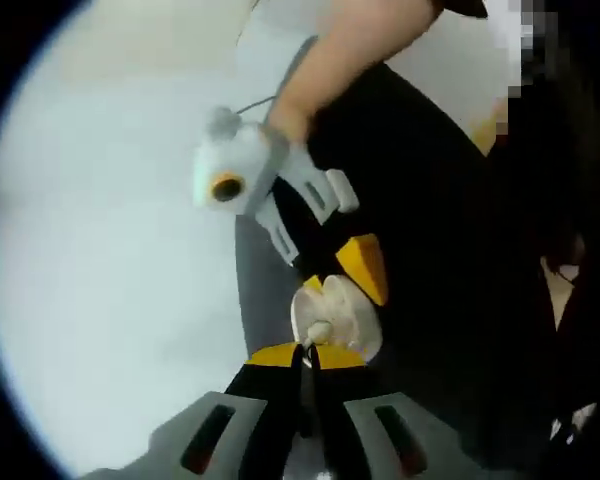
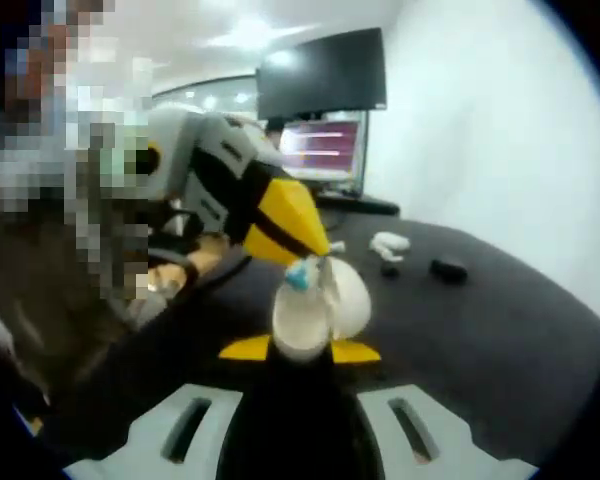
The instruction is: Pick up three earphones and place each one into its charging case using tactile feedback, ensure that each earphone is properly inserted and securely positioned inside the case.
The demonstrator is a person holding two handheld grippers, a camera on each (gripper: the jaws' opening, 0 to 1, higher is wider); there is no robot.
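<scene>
An open white charging case (image 2: 315, 305) is held up over the black table (image 2: 500, 340) by my right gripper (image 2: 300, 350), which is shut on its lower half. My left gripper (image 2: 298, 258) comes in from the left and is shut on a white earphone (image 2: 300, 275) with a bluish tip, pressed at the mouth of the case. In the left gripper view the earphone (image 1: 318, 330) sits between the yellow tips of my left gripper (image 1: 308, 356) and touches the case (image 1: 342, 315). My right gripper (image 1: 342, 280) reaches down from above, with a person's arm behind it.
Further back on the table lie another white case (image 2: 390, 242), a small dark piece (image 2: 390, 268) and a black case (image 2: 448, 268). A lit monitor (image 2: 320, 148) and a keyboard stand at the back. A person in dark clothes (image 1: 450, 220) is close on the side.
</scene>
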